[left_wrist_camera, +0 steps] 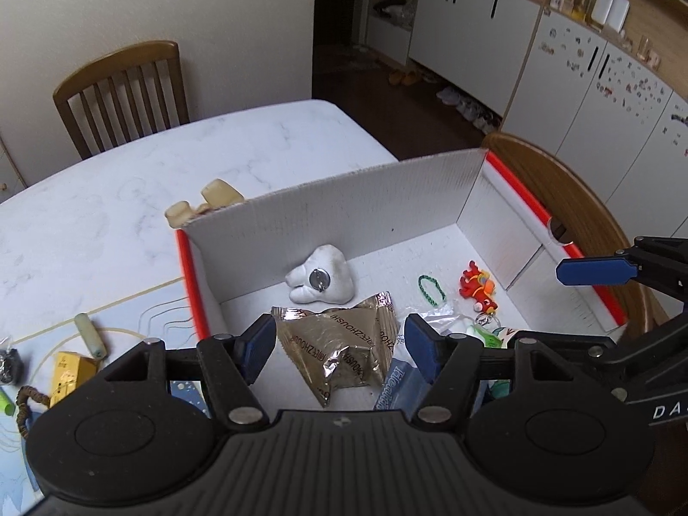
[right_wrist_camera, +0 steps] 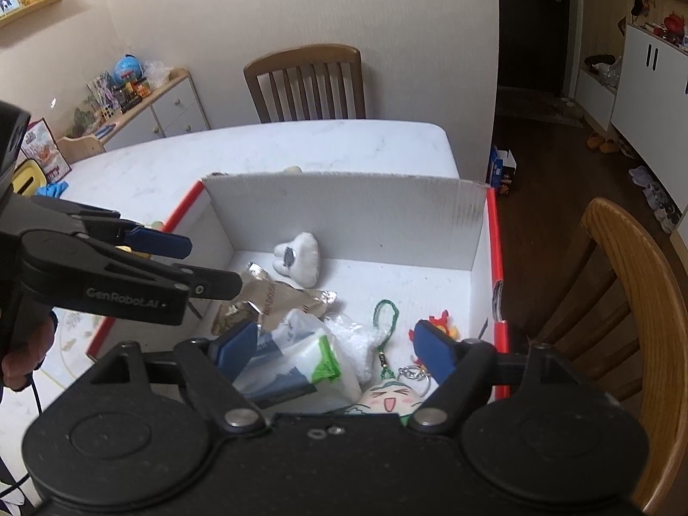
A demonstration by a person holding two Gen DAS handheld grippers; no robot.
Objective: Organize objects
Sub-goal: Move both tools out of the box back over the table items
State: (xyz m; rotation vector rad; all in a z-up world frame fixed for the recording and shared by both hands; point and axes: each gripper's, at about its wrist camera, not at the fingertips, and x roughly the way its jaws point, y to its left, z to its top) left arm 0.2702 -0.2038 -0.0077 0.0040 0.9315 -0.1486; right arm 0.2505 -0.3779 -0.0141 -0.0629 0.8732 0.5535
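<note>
Near the bottom of the left wrist view, the left gripper [left_wrist_camera: 339, 344] is hovering with its jaws spread wide over the foil snack packet [left_wrist_camera: 339, 350], which is lying on the floor of the white box [left_wrist_camera: 344, 210] at frame centre; nothing is pinched. In the right wrist view the right gripper [right_wrist_camera: 331, 350] is likewise hanging open above a plastic-wrapped pack [right_wrist_camera: 301, 357], gripping nothing. Judging by the task, sorting is partly done, so withdrawing straight up and clear of the box walls looks wise, as the two tools are crowding each other. Farther in, a white plush [left_wrist_camera: 320, 277], a green cord loop [left_wrist_camera: 431, 288] and a red toy [left_wrist_camera: 477, 286] are resting apart. Loose items are waiting at lower left: a yellow box [left_wrist_camera: 71, 372] and a pale roller [left_wrist_camera: 89, 335]. A beige thing [left_wrist_camera: 206, 202] behind the far wall is half hidden, and the gripper body is covering the box's near end.
</note>
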